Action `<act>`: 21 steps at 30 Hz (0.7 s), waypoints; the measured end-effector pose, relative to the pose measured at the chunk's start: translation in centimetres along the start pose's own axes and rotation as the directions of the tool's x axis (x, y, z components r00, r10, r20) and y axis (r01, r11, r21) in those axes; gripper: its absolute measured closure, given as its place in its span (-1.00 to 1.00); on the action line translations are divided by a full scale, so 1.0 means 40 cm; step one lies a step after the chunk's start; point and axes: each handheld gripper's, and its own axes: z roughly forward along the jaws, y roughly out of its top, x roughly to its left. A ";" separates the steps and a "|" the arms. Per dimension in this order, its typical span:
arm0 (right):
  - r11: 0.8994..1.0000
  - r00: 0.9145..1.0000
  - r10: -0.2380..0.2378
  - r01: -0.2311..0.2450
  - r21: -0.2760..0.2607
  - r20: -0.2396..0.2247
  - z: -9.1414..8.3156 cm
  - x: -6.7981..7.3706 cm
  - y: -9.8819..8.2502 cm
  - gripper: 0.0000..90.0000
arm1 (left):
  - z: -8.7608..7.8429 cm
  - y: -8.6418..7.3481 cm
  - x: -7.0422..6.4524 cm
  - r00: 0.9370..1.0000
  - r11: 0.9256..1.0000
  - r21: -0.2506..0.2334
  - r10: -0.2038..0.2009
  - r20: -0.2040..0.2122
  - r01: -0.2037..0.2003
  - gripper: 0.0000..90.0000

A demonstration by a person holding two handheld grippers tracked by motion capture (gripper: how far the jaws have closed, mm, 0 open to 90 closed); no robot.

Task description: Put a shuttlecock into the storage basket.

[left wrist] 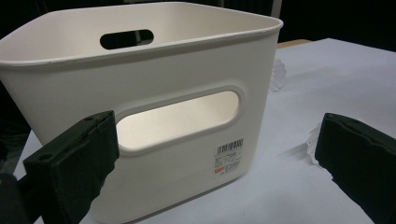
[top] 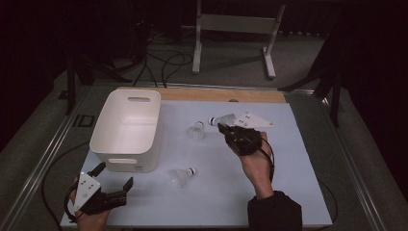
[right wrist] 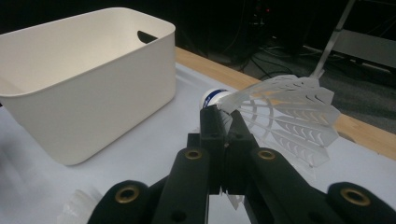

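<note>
In the right gripper view, the black jaws cover the lower edge of the held shuttlecock (right wrist: 280, 116)'s skirt, and only a sliver of its cork shows above them. A second shuttlecock (right wrist: 77, 205) is cut off by the bottom edge and sits blurred beside the right gripper (right wrist: 224, 135). The white bin (right wrist: 88, 88) runs past the left edge.

In the left gripper view, the bin's wall hides most of one shuttlecock (left wrist: 279, 74), and the right-hand jaw covers nearly all of another (left wrist: 313, 144). The label (left wrist: 229, 156) on the bin is too small to read.

In the high view, the left gripper (top: 113, 180) leaves the hand beneath mostly covered, and the picture's bottom edge cuts off both forearms.
</note>
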 end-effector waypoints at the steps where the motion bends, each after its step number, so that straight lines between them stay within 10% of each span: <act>1: 1.000 1.000 -0.004 0.004 -0.002 0.002 0.001 0.000 0.002 0.98 | 0.000 0.000 0.000 1.000 1.000 0.000 0.000 0.000 0.000 -0.99; 21: 1.000 1.000 -0.016 0.015 -0.014 -0.009 0.030 0.000 0.039 0.98 | -0.001 0.000 0.000 1.000 1.000 -0.002 0.000 0.000 0.000 -0.99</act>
